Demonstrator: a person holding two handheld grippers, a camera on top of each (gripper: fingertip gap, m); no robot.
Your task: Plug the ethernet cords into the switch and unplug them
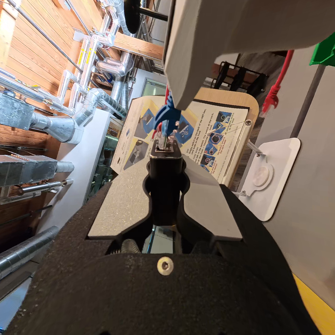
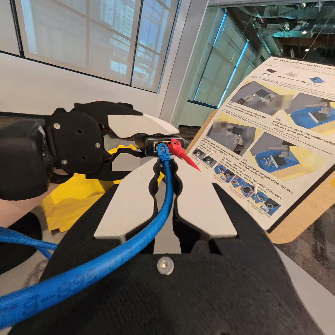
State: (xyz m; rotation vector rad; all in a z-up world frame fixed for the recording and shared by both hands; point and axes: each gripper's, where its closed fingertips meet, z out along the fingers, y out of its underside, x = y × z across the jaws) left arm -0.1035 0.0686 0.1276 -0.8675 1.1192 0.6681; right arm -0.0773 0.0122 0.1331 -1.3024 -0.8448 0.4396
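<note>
My left gripper (image 1: 165, 165) is shut on the black switch (image 1: 165, 181), gripping its body with the port side facing away from the camera. In the right wrist view this gripper (image 2: 159, 143) comes in from the left, holding the switch (image 2: 163, 144) level. A blue ethernet plug (image 2: 163, 150) sits in a port, and a red plug (image 2: 176, 146) sits in the port to its right. My right gripper (image 2: 165, 163) is shut on the blue cord (image 2: 167, 190) just behind the plug. In the left wrist view the blue plug (image 1: 165, 119) enters the switch under the right gripper's grey finger (image 1: 199, 54).
An instruction sheet on a wooden board (image 2: 272, 154) leans just right of the switch. A yellow bin (image 2: 76, 199) lies below the left gripper. The blue cord trails off to the lower left. A loose red plug (image 1: 271, 97) hangs at the right. A person's hand (image 2: 18, 208) shows at the left. The grippers' ends are close to 7 centimetres from one another.
</note>
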